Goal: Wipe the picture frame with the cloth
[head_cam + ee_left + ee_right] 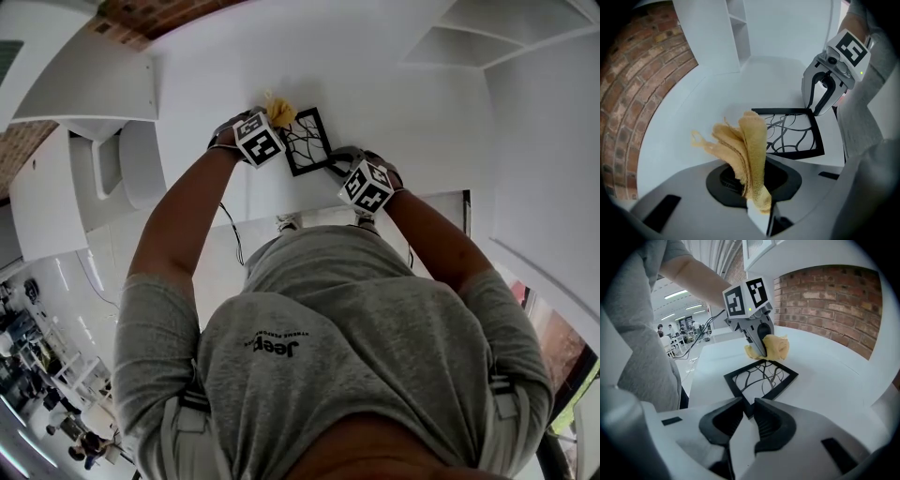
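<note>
A black picture frame (307, 141) with a branch pattern lies flat on the white table (394, 103). My right gripper (749, 407) is shut on the frame's (776, 392) near corner. In the left gripper view that gripper (816, 108) meets the frame (794, 153) at its far right corner. My left gripper (752, 187) is shut on a crumpled yellow cloth (746, 145), which sticks up from the jaws. The cloth (776, 347) hangs just over the frame's far edge, under the left gripper (758, 343). From the head view the cloth (279, 112) is beside the frame's upper left corner.
A white shelf unit (736, 33) stands at the table's back. A brick wall (834, 305) runs along one side. The table's near edge (281, 208) is by my body, with a cable (231, 230) hanging below. Other people (675, 331) stand far off.
</note>
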Action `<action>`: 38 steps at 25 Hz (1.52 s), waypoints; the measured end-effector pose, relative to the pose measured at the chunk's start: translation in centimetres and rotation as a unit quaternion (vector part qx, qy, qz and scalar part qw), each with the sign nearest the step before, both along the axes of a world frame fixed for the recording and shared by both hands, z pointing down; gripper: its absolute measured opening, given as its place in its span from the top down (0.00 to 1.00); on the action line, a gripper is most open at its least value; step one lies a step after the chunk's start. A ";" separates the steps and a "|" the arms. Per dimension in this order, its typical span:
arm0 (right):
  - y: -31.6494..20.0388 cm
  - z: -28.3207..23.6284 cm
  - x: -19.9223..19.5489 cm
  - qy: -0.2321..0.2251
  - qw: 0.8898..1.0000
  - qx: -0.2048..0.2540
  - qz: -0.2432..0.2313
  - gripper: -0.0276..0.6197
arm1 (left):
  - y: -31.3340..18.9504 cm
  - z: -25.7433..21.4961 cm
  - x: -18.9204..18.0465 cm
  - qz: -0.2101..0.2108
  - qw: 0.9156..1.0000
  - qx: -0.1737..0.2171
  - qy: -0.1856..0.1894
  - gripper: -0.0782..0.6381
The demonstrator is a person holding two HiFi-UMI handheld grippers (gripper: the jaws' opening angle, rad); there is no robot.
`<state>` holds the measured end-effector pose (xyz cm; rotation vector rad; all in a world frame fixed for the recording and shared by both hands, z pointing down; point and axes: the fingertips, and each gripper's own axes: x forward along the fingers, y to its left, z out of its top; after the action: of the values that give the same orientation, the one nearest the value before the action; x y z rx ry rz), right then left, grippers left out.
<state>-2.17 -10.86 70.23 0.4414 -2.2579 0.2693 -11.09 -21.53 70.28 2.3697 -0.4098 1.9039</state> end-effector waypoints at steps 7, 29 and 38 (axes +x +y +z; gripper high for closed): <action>0.0 -0.2 -0.1 -0.001 1.000 -0.006 -0.002 0.84 | -0.7 0.0 1.3 0.042 0.999 -0.011 -0.033 0.78; 0.1 -0.1 0.0 -0.010 1.000 -0.014 -0.002 0.87 | -1.8 0.1 8.5 0.121 0.990 -0.017 -0.069 0.78; 0.1 -0.5 0.1 -0.007 1.000 -0.008 -0.025 0.83 | -0.8 0.6 9.6 0.126 0.989 -0.039 -0.064 0.78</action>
<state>-2.04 -10.74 69.68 0.3745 -2.2749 0.2660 -1.47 -22.36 70.91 2.3521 -0.0414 2.1414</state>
